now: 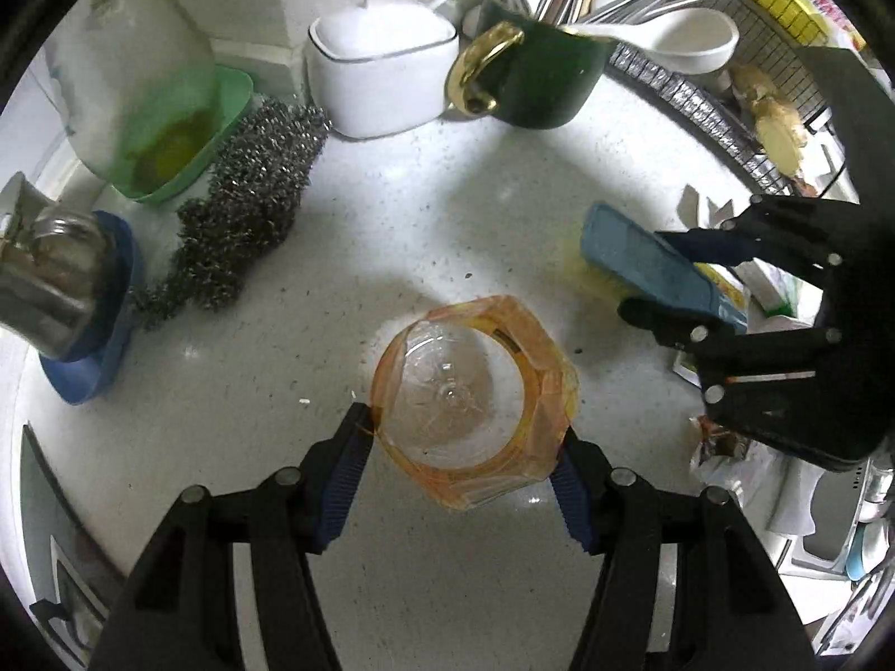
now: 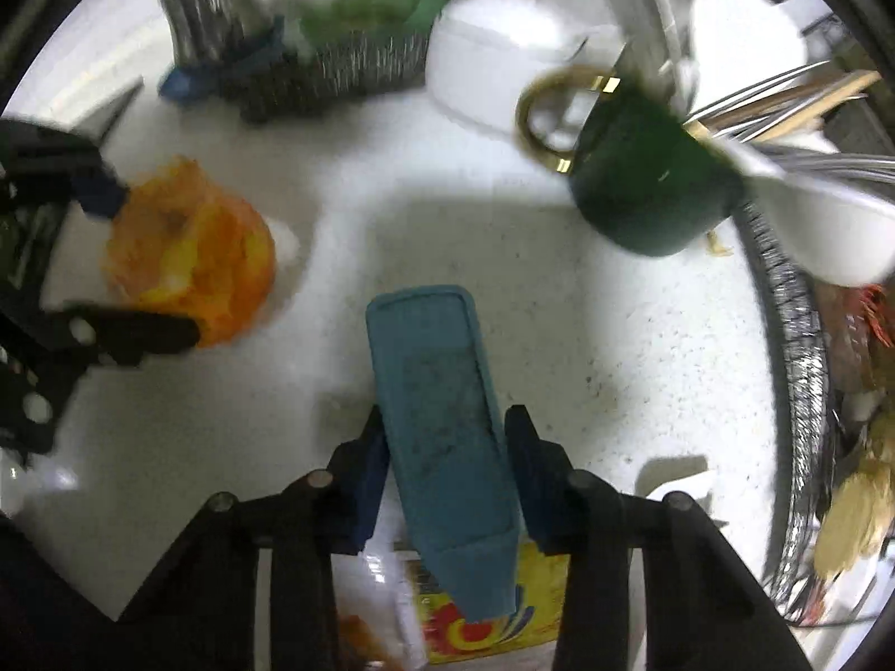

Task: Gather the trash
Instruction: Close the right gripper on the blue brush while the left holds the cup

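Note:
My left gripper (image 1: 467,447) is shut on a clear plastic cup with an orange label (image 1: 475,397), held over the white speckled counter (image 1: 391,235). The cup also shows in the right wrist view (image 2: 190,257), between the left gripper's fingers (image 2: 140,330). My right gripper (image 2: 444,447) is shut on a flat blue brush (image 2: 442,419); it shows in the left wrist view (image 1: 660,274) at the right, with yellow bristles underneath. A yellow printed wrapper (image 2: 486,615) lies below the brush.
At the back stand a dark green mug with gold handle (image 1: 537,78) holding cutlery, a white lidded container (image 1: 380,72), a steel scouring pad (image 1: 246,207), a green dish (image 1: 190,140) and a steel cup on a blue dish (image 1: 61,291). A wire rack (image 1: 727,112) is right.

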`<state>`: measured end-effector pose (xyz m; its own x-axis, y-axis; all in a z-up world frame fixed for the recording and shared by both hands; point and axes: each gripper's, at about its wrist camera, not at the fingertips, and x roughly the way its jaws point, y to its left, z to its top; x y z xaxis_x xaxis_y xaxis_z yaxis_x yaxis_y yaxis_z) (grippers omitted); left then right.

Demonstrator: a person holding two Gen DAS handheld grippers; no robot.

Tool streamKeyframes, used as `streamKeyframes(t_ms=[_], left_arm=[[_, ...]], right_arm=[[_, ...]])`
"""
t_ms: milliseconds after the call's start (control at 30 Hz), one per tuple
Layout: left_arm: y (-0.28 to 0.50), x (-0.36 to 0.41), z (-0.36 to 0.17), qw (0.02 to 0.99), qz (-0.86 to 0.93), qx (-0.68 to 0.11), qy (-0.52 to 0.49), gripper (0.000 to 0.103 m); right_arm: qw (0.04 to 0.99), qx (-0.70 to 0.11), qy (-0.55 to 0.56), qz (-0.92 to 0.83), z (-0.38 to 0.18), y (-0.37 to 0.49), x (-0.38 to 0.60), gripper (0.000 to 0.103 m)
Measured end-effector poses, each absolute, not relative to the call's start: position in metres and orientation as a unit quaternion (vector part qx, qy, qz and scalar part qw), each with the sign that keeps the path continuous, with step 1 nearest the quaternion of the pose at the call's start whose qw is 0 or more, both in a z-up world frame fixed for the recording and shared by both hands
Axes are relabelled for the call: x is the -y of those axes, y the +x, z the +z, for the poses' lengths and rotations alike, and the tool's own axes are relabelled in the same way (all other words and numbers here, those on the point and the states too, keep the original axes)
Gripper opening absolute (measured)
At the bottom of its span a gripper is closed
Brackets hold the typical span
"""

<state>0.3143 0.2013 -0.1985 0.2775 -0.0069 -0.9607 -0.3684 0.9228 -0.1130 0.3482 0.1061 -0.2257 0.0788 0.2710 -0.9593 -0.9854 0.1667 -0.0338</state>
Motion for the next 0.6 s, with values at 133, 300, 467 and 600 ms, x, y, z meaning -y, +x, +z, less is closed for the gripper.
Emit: streamKeyframes(t_ms=[133, 300, 467, 600], left_arm=[[0.308, -0.189, -0.182, 0.795, 0.106, -0.579, -0.145, 0.058], [0.308, -0.162, -0.162, 0.814, 0.088, -0.565, -0.104, 0.058], [0.301, -0.121, -0.140, 0.833, 0.042, -0.546, -0.081, 0.058], [0.292, -0.076, -0.122, 0.845, 0.003, -0.533, -0.048, 0.058]], right_arm=[[0.665, -0.432, -0.353, 0.497, -0.192, 0.345, -0.095, 0.038], [0.702, -0.438, -0.321, 0.461, -0.156, 0.334, -0.058, 0.038], [0.736, -0.472, -0.286, 0.392, -0.129, 0.326, -0.005, 0.038], [0.759, -0.495, -0.248, 0.341, -0.114, 0.309, 0.051, 0.038]])
